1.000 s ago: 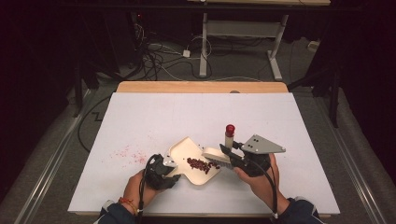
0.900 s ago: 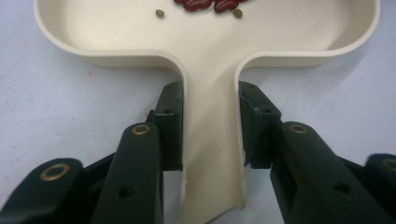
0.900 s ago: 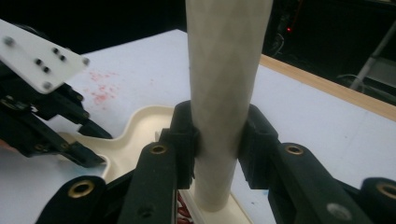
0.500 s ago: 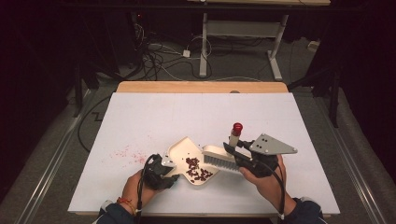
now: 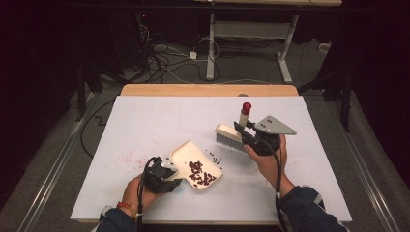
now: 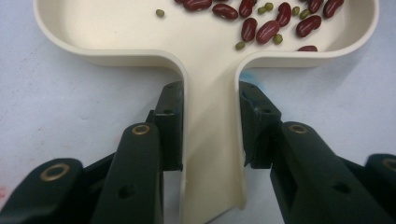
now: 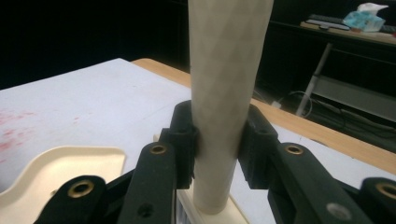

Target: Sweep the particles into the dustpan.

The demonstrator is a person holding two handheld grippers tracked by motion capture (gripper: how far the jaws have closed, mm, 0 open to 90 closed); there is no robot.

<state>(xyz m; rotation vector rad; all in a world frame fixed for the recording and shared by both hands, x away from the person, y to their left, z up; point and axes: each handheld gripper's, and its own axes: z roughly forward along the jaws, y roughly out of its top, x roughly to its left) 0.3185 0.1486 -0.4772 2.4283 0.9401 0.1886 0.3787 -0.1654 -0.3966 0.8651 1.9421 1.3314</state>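
A cream dustpan (image 5: 186,153) lies on the white table with red kidney beans (image 5: 200,176) and a few small green ones in it. My left gripper (image 5: 168,175) is shut on the dustpan handle (image 6: 210,154); both pads press its sides, and the beans (image 6: 261,25) lie just beyond. My right gripper (image 5: 250,134) is shut on the cream brush handle (image 7: 226,79), which ends in a red tip (image 5: 246,107). The brush head (image 5: 227,136) hangs to the right of and beyond the dustpan (image 7: 60,172), apart from it.
A few loose beans (image 5: 215,157) lie on the table (image 5: 159,116) just off the pan's right rim. Faint red marks (image 5: 126,157) stain the cloth to the left. A wooden edge (image 5: 208,90) runs along the far side, with cables and desk legs on the floor behind.
My right gripper has carried the brush away from the dustpan, to the right and farther off. The left gripper and the pan have stayed in place.
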